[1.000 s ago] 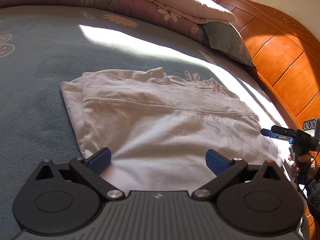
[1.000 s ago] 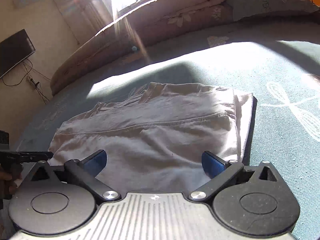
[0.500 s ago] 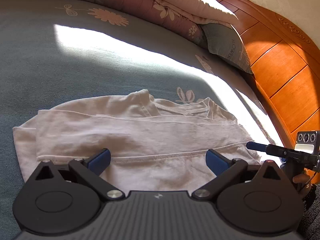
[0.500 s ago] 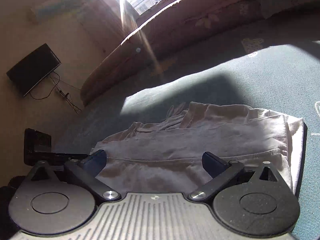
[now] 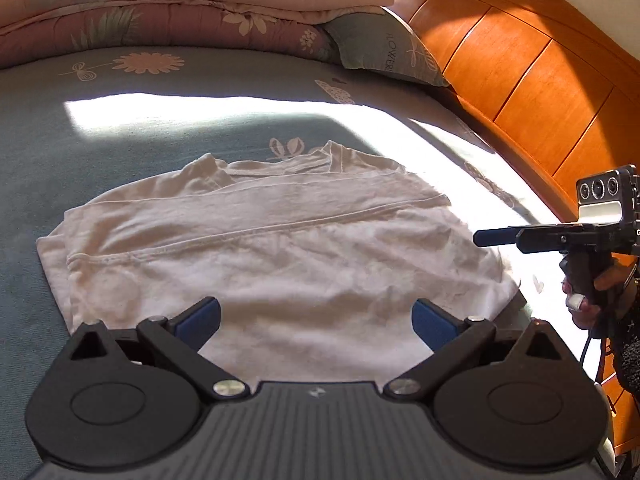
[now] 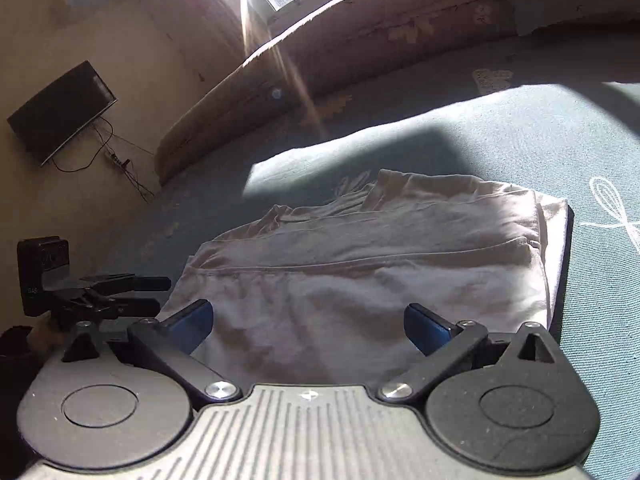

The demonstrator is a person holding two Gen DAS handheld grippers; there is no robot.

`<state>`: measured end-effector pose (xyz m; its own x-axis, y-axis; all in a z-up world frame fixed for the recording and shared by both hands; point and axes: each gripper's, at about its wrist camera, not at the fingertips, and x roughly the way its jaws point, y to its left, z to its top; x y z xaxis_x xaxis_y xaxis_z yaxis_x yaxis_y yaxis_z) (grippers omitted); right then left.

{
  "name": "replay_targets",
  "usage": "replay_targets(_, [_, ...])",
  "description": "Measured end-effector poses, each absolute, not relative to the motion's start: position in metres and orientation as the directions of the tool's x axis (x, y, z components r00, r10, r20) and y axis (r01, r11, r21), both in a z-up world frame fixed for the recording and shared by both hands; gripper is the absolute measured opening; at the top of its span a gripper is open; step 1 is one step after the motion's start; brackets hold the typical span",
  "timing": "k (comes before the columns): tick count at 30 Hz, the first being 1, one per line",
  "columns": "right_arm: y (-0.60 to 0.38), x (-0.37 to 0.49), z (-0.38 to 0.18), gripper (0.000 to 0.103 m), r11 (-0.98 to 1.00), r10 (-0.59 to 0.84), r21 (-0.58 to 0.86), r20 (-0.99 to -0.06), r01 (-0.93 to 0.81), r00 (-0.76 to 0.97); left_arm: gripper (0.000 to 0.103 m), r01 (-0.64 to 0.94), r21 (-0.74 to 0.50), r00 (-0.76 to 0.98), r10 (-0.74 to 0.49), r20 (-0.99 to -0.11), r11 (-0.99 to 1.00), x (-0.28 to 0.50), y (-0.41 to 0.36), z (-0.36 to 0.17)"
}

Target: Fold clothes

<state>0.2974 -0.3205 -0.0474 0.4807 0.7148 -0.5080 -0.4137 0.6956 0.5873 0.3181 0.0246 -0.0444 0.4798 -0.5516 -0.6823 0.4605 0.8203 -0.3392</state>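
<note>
Change: both wrist views have shifted since half a second ago; in the left wrist view the pale pink folded cotton garment (image 5: 272, 256) now fills more of the lower centre, and the right gripper has risen to the mid-right edge.
Garment: it lies flat on the blue-grey bedspread with printed flowers (image 5: 120, 152), folded over once, a stitched hem running across its middle; the neckline is bunched at its far edge (towards the upper centre of the frame). In the right wrist view the garment (image 6: 360, 272) sits centre, its right edge stacked in layers.
Left gripper (image 5: 316, 316): blue-padded fingers spread wide, nothing between them, hanging over the near edge of the garment. In the right wrist view, at lower left, this gripper (image 6: 160, 294) also shows its two dark fingers apart.
Right gripper (image 6: 308, 322): fingers wide apart, empty, above the garment's near edge. In the left wrist view it (image 5: 480, 237) appears side-on, so its opening cannot be told there; a hand (image 5: 592, 292) grips its handle.
Surroundings: orange wooden headboard (image 5: 520, 72) at upper right, pink floral quilt (image 5: 180, 12) along the top, wall-mounted black television (image 6: 60, 112) at upper left.
</note>
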Motion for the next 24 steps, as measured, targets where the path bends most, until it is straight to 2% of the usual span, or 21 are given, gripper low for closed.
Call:
replay_targets(2, [-0.305, 0.279, -0.056, 0.103, 0.627, 0.776, 0.650, -0.479, -0.429, 0.409, 0.102, 0.438, -0.377, 0.452, -0.563, -0.692, 0.816, 0.303, 0.027, -0.057])
replay_targets(5, [-0.299, 0.259, -0.077, 0.103, 0.635, 0.771, 0.668, -0.513, -0.388, 0.378, 0.102, 0.331, -0.369, 0.470, -0.490, -0.734, 0.869, 0.286, 0.055, -0.075])
replay_targets(7, [-0.310, 0.244, -0.087, 0.103, 0.676, 0.734, 0.648, -0.548, -0.351, 0.401, 0.101, 0.247, -0.356, 0.491, -0.433, -0.756, 0.901, 0.276, 0.083, -0.084])
replay_targets(10, [-0.344, 0.223, -0.088, 0.103, 0.697, 0.699, 0.663, -0.545, -0.272, 0.463, 0.102, 0.177, -0.393, 0.507, -0.425, -0.749, 0.903, 0.262, 0.110, -0.072])
replay_targets(12, [-0.362, 0.214, -0.082, 0.103, 0.715, 0.669, 0.661, -0.551, -0.229, 0.498, 0.102, 0.193, -0.391, 0.518, -0.432, -0.738, 0.900, 0.258, 0.108, -0.061])
replay_targets(14, [-0.363, 0.211, -0.074, 0.103, 0.690, 0.690, 0.685, -0.523, -0.234, 0.501, 0.102, 0.225, -0.432, 0.525, -0.482, -0.702, 0.873, 0.257, 0.100, -0.051])
replay_targets(17, [-0.337, 0.219, -0.064, 0.103, 0.582, 0.779, 0.761, -0.420, -0.287, 0.465, 0.102, 0.273, -0.532, 0.510, -0.589, -0.626, 0.801, 0.267, 0.075, -0.041])
replay_targets(19, [-0.305, 0.227, -0.065, 0.103, 0.507, 0.833, 0.802, -0.362, -0.315, 0.419, 0.102, 0.248, -0.582, 0.491, -0.618, -0.614, 0.775, 0.278, 0.062, -0.048])
replay_targets(24, [-0.249, 0.240, -0.094, 0.103, 0.453, 0.875, 0.841, -0.357, -0.294, 0.328, 0.102, 0.164, -0.707, 0.432, -0.694, -0.575, 0.688, 0.297, 0.045, -0.073])
